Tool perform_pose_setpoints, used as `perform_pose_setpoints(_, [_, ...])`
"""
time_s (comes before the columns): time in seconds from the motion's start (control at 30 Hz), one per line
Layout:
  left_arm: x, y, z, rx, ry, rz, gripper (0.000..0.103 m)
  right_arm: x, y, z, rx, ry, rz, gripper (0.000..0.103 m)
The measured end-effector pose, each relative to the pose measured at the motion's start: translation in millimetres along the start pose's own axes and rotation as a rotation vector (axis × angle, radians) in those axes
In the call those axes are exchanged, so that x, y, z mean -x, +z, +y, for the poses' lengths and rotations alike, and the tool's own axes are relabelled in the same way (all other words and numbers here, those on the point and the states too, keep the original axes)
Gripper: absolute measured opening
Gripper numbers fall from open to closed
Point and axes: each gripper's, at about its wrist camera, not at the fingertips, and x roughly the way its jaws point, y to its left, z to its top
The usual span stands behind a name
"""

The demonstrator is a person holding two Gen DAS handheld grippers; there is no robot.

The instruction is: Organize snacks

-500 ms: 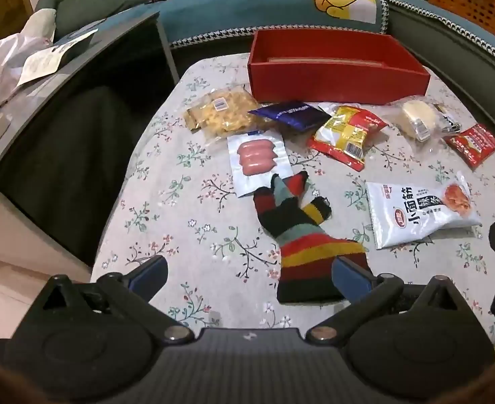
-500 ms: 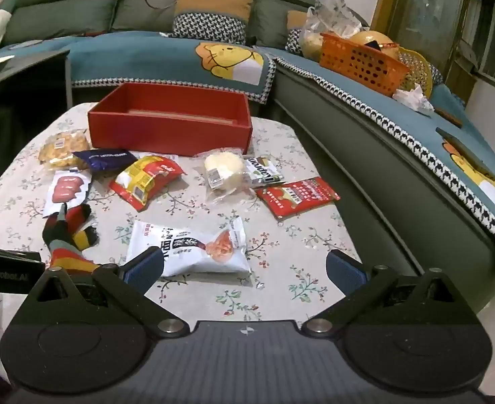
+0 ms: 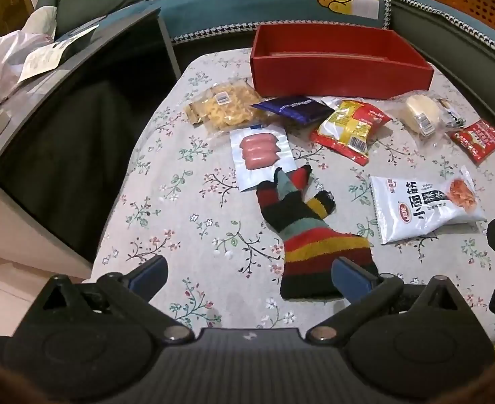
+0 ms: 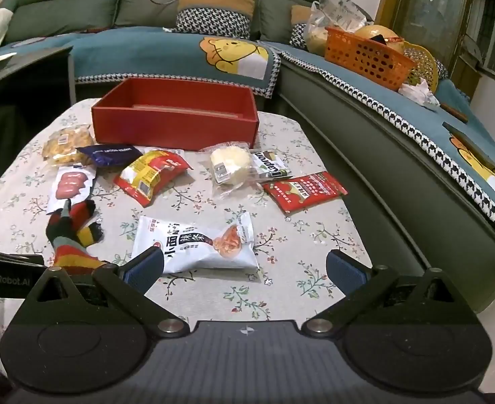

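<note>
Fingers (image 3: 148,271) of left gripper (image 3: 249,274) spread wide, clamping nothing, above striped glove (image 3: 309,235). Same for right gripper (image 4: 245,266), poised over white snack bag (image 4: 197,244). Red box (image 4: 176,116) beyond, on floral table (image 4: 301,235).

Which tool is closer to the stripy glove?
Left. The left tool hangs right over the stripy glove, at its cuff. The right tool is off beside it, over the white snack bag.

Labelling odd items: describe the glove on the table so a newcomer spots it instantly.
Start at the open red rectangular box at the floral tablecloth's far edge, then come toward the camera past the clear sausage pack. The striped knit glove lies there, fingertips overlapping that pack: the only fabric item among the wrappers.
</note>
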Motion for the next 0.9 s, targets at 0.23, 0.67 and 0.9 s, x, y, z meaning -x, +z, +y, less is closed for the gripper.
perform_pose_setpoints(0.23, [-2.3,-1.7,0.1,-0.002,0.001,0.004,0.103,0.8,-0.3,0.1,0.007,-0.004,0.004,0.103])
perform_pose_setpoints(0.67, [-9.2,-3.0,-1.5,-0.006,0.006,0.028,0.103,-5.1,-1.0,-1.0,0.008,0.003,0.03,0.103])
perform_pose_setpoints(0.9, [-11.0,-3.1,-1.7,-0.007,0.002,0.035,0.103,-7.1,-0.9,1.3,0.016,0.01,0.035,0.103])
